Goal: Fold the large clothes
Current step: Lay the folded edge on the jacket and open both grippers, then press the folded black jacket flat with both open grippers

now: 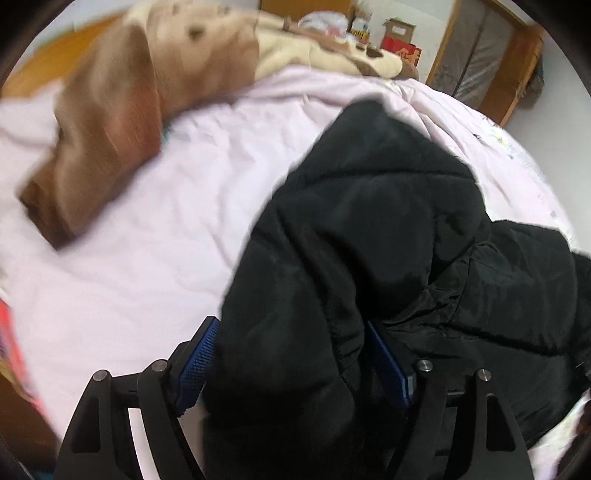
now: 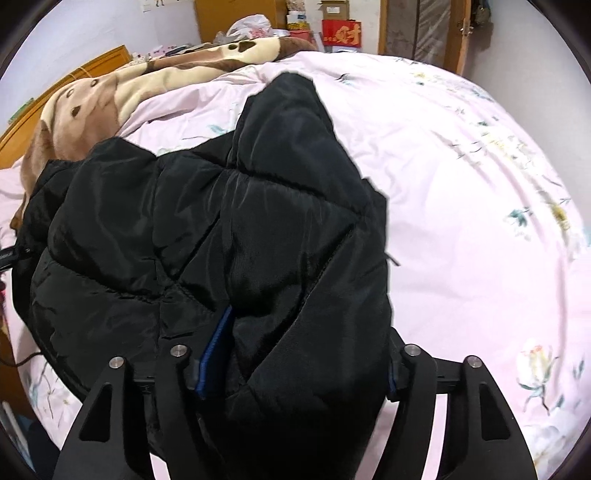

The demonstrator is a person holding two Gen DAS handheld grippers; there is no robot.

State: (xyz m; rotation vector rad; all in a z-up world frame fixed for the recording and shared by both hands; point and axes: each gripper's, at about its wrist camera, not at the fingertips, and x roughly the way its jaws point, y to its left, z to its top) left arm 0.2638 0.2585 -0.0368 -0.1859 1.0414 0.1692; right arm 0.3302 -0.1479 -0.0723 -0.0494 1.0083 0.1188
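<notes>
A black puffer jacket [image 1: 369,229] lies bunched on the pink bedspread [image 1: 155,229]. My left gripper [image 1: 291,354] is shut on a thick fold of the jacket, its blue pads [image 1: 197,358] pressed against both sides of the fabric. In the right wrist view the same jacket [image 2: 221,206] hangs over my right gripper [image 2: 299,354], which is shut on another thick fold. One blue pad [image 2: 216,343] shows at the left; the right one is mostly hidden by fabric. The jacket drapes forward from both grippers onto the bed.
A brown and cream fleece blanket [image 1: 110,122] lies at the head of the bed, also in the right wrist view [image 2: 92,99]. A wooden headboard [image 2: 74,70], boxes and a red carton [image 2: 341,33] stand behind. The floral bedspread [image 2: 480,184] stretches to the right.
</notes>
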